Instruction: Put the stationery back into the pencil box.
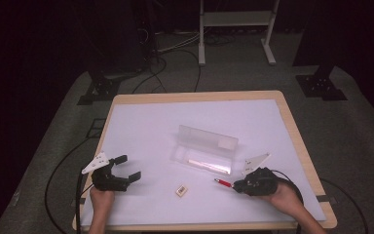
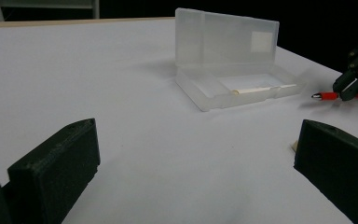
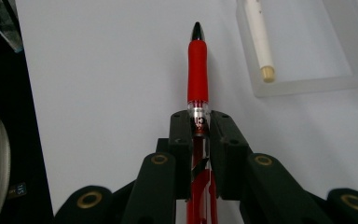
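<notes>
A red pen (image 3: 198, 74) lies on the white table top, and my right gripper (image 3: 199, 122) is shut on its barrel, the pads pressing from both sides. From above, the red pen (image 1: 222, 183) pokes out to the left of the right gripper (image 1: 237, 185); the left gripper view has the pen (image 2: 325, 96) at far right. A clear plastic case (image 1: 205, 152) stands open mid-table with a pale stick (image 3: 260, 42) inside. My left gripper (image 1: 130, 168) rests open at front left, nothing between its jaws.
A small cream eraser-like block (image 1: 181, 189) lies between the two hands near the front. The wooden table rim (image 1: 299, 141) frames the white mat. Beyond the table, cables and a white stand (image 1: 236, 29) sit on the dark floor.
</notes>
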`<action>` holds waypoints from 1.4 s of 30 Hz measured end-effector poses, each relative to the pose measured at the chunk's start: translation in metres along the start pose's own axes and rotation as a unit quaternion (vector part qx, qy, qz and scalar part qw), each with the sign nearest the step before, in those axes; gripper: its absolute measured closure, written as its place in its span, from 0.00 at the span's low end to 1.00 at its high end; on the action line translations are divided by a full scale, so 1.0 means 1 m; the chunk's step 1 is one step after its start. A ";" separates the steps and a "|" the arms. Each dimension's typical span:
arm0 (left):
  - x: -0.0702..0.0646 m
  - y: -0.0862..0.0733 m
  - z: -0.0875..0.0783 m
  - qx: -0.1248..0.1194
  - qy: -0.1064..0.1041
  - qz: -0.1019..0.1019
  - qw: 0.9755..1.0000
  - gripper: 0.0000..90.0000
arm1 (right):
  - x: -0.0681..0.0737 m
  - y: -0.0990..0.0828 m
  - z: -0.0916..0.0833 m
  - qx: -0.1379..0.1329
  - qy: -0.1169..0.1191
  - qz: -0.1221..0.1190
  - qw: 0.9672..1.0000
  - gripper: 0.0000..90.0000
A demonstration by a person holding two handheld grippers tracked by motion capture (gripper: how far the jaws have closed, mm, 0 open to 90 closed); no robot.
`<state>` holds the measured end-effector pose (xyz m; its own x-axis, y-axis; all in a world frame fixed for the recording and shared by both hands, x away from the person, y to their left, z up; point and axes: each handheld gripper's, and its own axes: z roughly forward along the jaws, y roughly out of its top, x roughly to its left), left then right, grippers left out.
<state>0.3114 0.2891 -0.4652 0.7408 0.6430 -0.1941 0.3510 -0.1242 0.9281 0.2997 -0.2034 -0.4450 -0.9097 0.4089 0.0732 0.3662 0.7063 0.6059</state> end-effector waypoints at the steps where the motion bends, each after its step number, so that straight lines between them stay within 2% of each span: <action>1: 0.000 0.000 0.000 0.000 0.000 0.000 1.000 0.00 | 0.000 0.002 -0.001 0.000 -0.001 0.001 1.000 0.88; 19: 0.000 0.000 0.000 0.001 0.000 0.000 1.000 0.00 | -0.009 0.035 -0.013 -0.001 -0.015 -0.030 0.999 0.88; 42: 0.000 0.000 0.000 0.000 0.000 0.001 1.000 0.00 | -0.017 0.063 -0.013 -0.003 -0.019 -0.040 0.999 0.88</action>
<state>0.3113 0.2890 -0.4653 0.7412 0.6430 -0.1926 0.3498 -0.1250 0.9285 0.3355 -0.1737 -0.3979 -0.9281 0.3722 -0.0054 0.2910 0.7345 0.6131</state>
